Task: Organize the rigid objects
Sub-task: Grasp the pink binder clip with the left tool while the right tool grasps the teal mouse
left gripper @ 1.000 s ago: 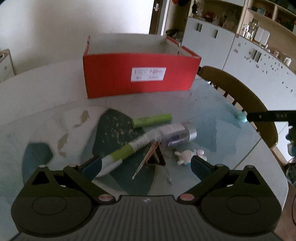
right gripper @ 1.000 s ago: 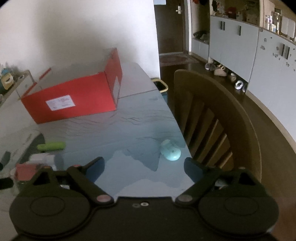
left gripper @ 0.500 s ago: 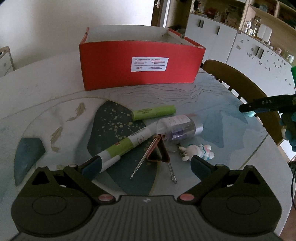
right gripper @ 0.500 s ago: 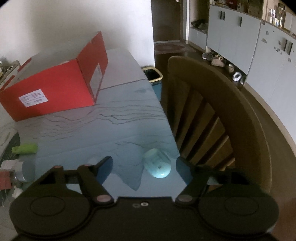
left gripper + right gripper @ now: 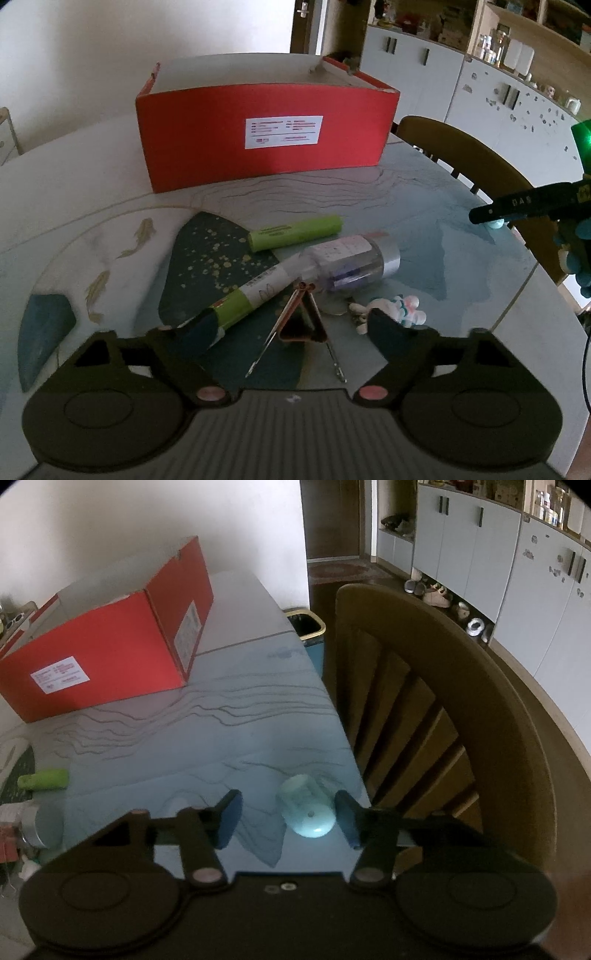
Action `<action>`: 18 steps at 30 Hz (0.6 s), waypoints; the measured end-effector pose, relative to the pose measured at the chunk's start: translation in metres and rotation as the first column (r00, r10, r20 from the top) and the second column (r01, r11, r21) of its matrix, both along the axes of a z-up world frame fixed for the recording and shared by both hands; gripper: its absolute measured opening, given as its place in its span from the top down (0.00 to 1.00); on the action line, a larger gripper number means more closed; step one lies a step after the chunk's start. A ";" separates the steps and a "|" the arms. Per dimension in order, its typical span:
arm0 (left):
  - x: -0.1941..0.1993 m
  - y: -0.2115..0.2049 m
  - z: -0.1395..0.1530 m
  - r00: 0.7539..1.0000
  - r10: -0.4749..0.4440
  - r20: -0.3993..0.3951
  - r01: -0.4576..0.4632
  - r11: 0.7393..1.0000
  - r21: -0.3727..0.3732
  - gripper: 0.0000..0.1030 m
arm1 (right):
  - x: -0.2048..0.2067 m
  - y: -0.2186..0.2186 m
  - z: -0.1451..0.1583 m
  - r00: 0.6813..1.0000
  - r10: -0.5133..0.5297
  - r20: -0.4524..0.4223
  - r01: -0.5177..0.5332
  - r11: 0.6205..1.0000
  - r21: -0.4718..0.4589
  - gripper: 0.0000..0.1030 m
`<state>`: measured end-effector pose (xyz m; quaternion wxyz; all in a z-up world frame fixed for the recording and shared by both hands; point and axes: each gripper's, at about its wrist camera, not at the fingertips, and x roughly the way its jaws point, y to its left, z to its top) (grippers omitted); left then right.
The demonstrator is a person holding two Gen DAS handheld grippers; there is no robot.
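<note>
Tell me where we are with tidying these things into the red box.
Nothing looks done: no item is seen inside the red box. In hand: the right gripper jaws have just been closing around the pale blue object, with gaps still on both sides. The left gripper jaws, also closing, hover open over the binder clip. Left: green tube, long tube, clear bottle, bunny charm.

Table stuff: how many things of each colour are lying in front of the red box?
Green: 2, marker and glue tube.
Clear: 1, bottle.
Copper: 1, clip.
White: 1, bunny toy.
Pale blue: 1, round thing.
Total: 6.
</note>
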<state>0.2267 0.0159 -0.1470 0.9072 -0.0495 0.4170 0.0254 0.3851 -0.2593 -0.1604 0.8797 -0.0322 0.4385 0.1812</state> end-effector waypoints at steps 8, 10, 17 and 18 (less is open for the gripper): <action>0.004 0.000 -0.004 1.000 -0.011 -0.025 0.011 1.000 -0.011 0.52 | 0.003 0.005 0.000 1.000 0.001 0.009 -0.001 1.000 -0.019 0.57; 0.005 0.000 -0.005 1.000 -0.016 -0.027 0.016 1.000 -0.003 0.60 | 0.004 0.005 0.000 1.000 0.000 0.010 0.000 1.000 -0.023 0.60; 0.007 -0.004 -0.005 0.999 -0.032 -0.027 0.033 0.999 0.031 0.66 | 0.003 0.007 0.000 1.000 -0.008 0.020 0.009 0.999 -0.041 0.66; 0.007 -0.004 -0.005 0.999 -0.034 -0.026 0.035 0.999 0.034 0.66 | 0.002 0.008 0.000 1.000 -0.009 0.019 0.010 0.999 -0.040 0.67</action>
